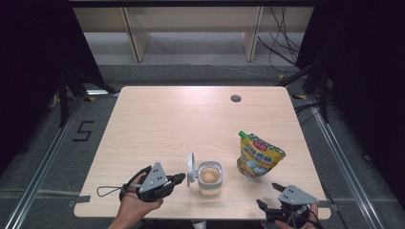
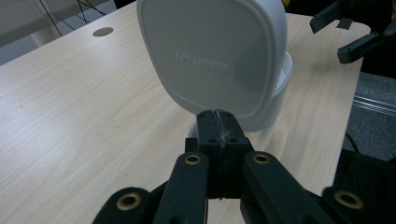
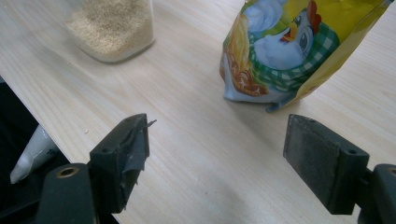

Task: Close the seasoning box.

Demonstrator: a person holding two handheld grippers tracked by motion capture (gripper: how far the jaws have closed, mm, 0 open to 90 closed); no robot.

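A pale wood-grain table is seen from above, with a yellow printed stand-up pouch with a green spout upright toward its right side. Near the front edge, left of the pouch and well apart from it, stands a clear square plastic jar of beige granules, its white hinged lid flipped up on the left. The left gripper is held just beside that lid, its jaws clenched together on nothing, the pads meeting below the lid's face. The right gripper is held at the table's front right corner with its jaws spread wide and empty, aimed at the pouch. The jar is judged light, rigid and smooth-walled, likely to slide or tip if pushed high; it would best be taken across its flat sides, low down. The lid is probably thin and springy, better nudged at its free edge.
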